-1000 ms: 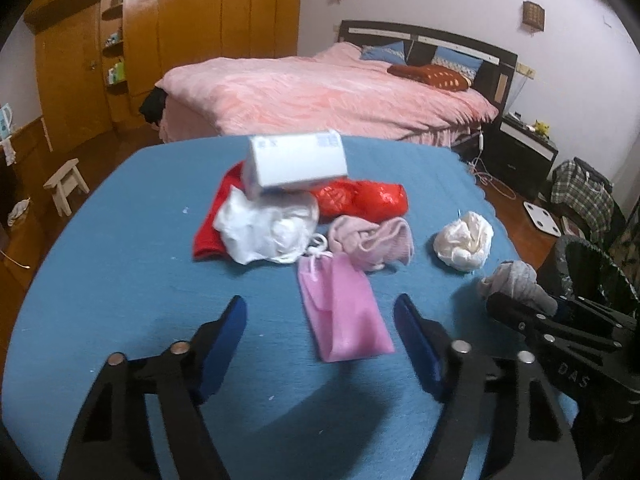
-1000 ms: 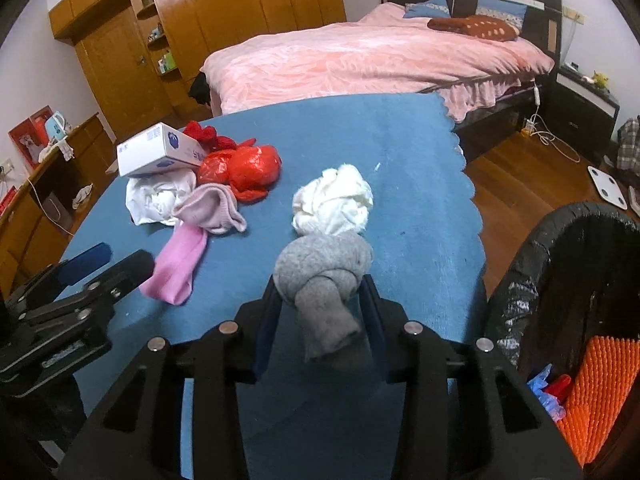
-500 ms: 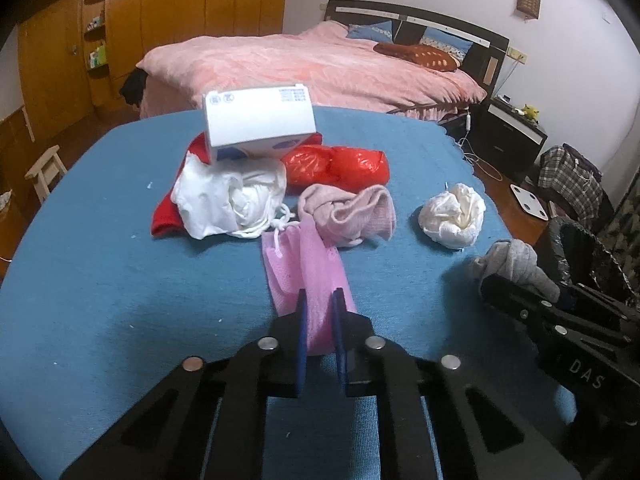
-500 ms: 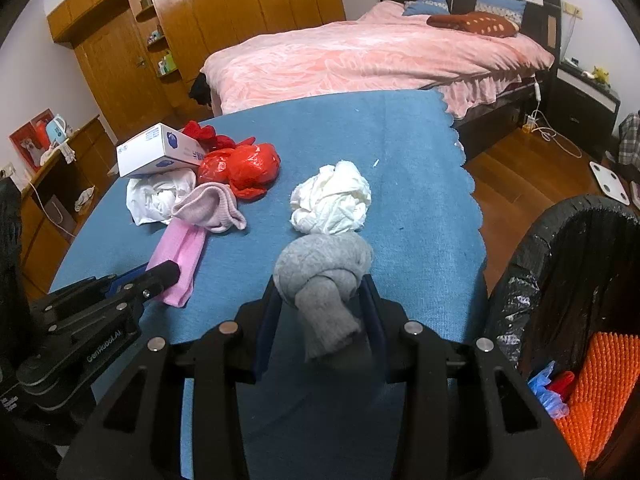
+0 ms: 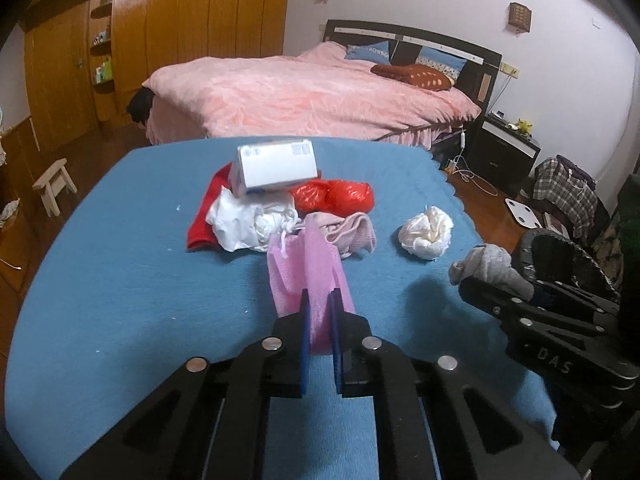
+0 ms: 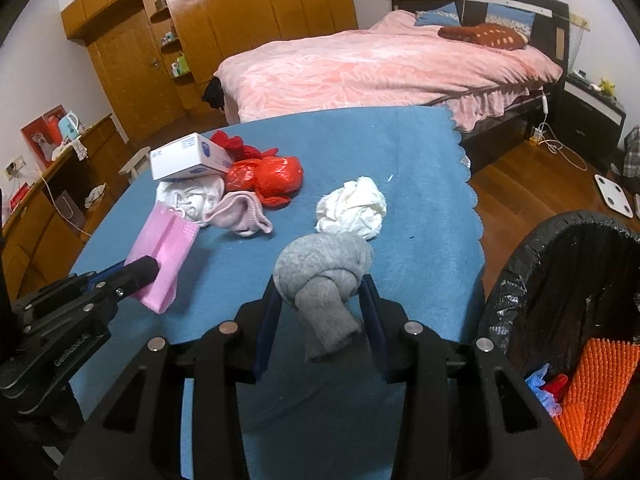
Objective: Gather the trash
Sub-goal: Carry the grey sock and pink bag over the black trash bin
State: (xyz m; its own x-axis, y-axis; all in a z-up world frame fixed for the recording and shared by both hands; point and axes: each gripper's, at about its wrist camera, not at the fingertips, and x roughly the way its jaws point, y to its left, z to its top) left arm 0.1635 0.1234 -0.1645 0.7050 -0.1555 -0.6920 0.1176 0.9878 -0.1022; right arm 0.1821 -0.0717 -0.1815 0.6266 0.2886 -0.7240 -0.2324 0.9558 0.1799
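Gripping a pink mask (image 5: 308,276), the left gripper (image 5: 319,312) pinches its near end, lifted off the blue table (image 5: 120,280). Beside it, the right gripper (image 6: 322,300) is clamped on a knotted grey sock (image 6: 324,276), with a black bin (image 6: 560,280) to its right. Just beyond lie a white paper wad (image 6: 354,208), pink cloth (image 6: 242,214), red bag (image 6: 268,176) and white box (image 6: 188,156). Farther off stands a pink bed (image 6: 380,64).

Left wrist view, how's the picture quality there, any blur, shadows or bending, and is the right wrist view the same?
Left wrist view: strong fisheye bending, dark corners, slightly soft overall; the left gripper casts a shadow on the blue cloth. Right wrist view: same bending, sharper; glare on the wardrobe, and the bin interior is dark.
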